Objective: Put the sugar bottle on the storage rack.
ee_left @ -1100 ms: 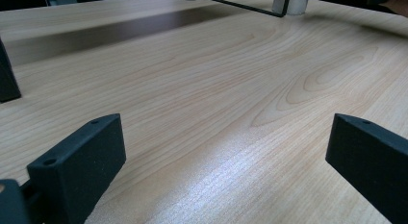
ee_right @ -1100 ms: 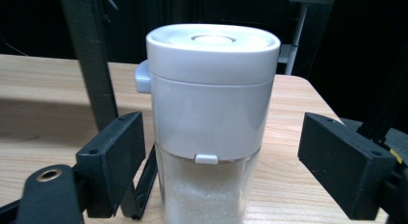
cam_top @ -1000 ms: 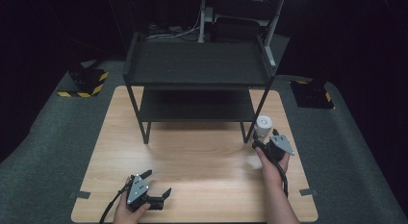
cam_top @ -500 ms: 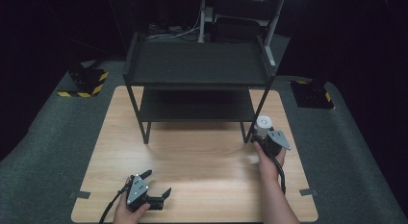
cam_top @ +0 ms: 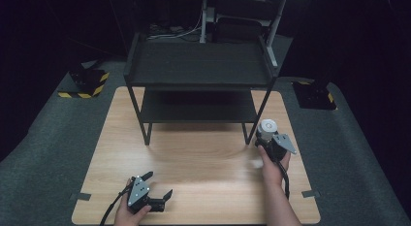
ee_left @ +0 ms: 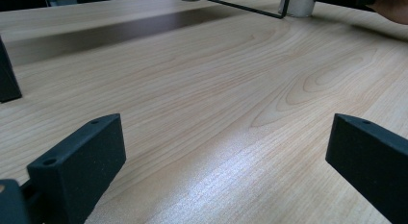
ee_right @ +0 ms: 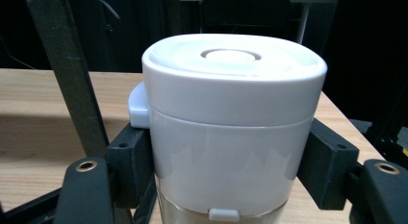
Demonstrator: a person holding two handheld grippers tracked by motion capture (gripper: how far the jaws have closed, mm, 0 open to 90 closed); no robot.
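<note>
At table's right edge, right gripper [cam_top: 269,140] has slid closer to the rack [cam_top: 198,75] leg since a second ago, jaws clamped on white jar [ee_right: 231,123], so a placement looks underway. Left gripper [cam_top: 154,191] stays low at front left, jaws wide, empty.

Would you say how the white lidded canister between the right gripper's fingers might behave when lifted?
The canister looks rigid, so it probably won't deform. Its glossy, rounded wall may slip between the flat fingers. Being tall and upright beside the shelf leg, it could tip if nudged.
</note>
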